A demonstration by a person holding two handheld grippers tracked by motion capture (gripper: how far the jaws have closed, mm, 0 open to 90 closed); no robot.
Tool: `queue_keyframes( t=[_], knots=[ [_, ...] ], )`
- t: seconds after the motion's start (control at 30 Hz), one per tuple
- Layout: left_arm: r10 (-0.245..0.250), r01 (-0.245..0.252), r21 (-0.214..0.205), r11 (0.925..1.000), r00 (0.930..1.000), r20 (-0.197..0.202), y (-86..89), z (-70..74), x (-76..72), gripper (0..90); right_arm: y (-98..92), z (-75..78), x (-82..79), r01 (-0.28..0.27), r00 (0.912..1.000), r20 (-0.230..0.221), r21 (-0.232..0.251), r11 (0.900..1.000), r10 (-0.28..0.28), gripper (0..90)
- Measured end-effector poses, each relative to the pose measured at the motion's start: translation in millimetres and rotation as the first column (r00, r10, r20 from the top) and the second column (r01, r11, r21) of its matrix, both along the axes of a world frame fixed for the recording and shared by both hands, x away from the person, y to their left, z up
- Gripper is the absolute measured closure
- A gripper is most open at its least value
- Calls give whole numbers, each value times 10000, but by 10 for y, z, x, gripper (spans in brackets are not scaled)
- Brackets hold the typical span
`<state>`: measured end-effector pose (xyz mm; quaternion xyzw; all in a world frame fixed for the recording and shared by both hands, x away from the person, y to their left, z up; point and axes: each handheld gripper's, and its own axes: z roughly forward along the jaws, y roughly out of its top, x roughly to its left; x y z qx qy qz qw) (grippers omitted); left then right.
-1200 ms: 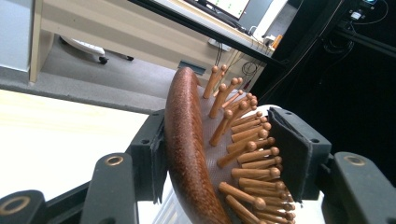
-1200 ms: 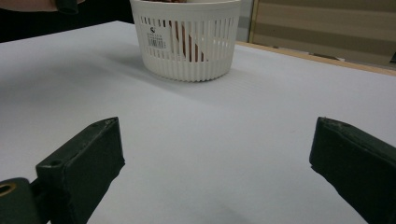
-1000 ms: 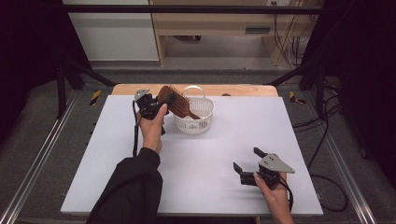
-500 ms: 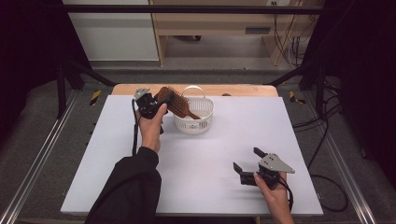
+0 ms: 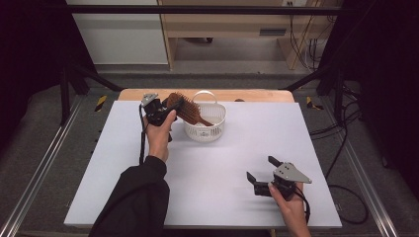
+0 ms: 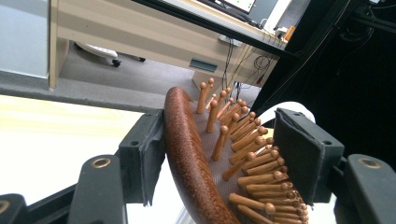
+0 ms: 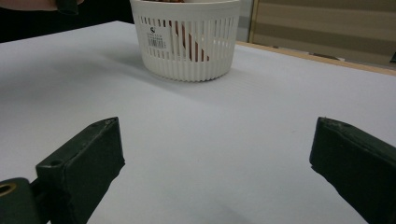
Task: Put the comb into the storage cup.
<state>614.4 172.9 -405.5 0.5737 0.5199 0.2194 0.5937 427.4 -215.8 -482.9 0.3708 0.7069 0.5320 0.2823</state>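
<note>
The left tool (image 5: 159,109) grips the wooden hairbrush (image 5: 187,109) by its head, handle already dipping into the white basket (image 5: 205,129) but not released, while the right tool (image 5: 267,176) rests wide apart, empty, on the table (image 5: 212,173)

- A white sheet (image 5: 212,163) covers the table, whose wooden edge (image 5: 257,95) shows along the far side.
- Grey carpet floor (image 5: 44,128) lies around the table.
- Metal rails (image 5: 37,173) run along the floor at left and right.
- Black frame legs (image 5: 66,81) stand at the far corners, each with a yellow-and-black foot (image 5: 101,102) nearby.
- A wooden desk (image 5: 232,19) stands behind the table, with a white panel (image 5: 116,34) to its left.
- Cables (image 5: 306,47) hang beside the desk; more cables (image 5: 341,133) trail across the floor at right.
- A monitor (image 6: 238,4) sits on the desk, seen in the left gripper view.
</note>
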Motion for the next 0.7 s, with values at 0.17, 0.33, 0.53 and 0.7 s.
queue_keyframes(
  t=[0.17,0.33,0.53,0.7],
  knots=[
    [-57,57,31,10000,10000,9,3,4,-1,329,4,-1,1,-3,10000,2,-1,10000,3,33],
    [48,-49,368,9993,10000,47,-18,5,-13,272,1,-1,1,9,10000,4,3,10000,-9,33],
    [115,-117,327,9994,9999,50,-15,11,-15,208,3,-1,1,10,10000,5,-4,10000,-10,33],
    [147,-148,249,9996,9999,43,-2,13,-17,141,7,-2,1,3,10000,-3,-5,10000,-3,33]
  ],
)
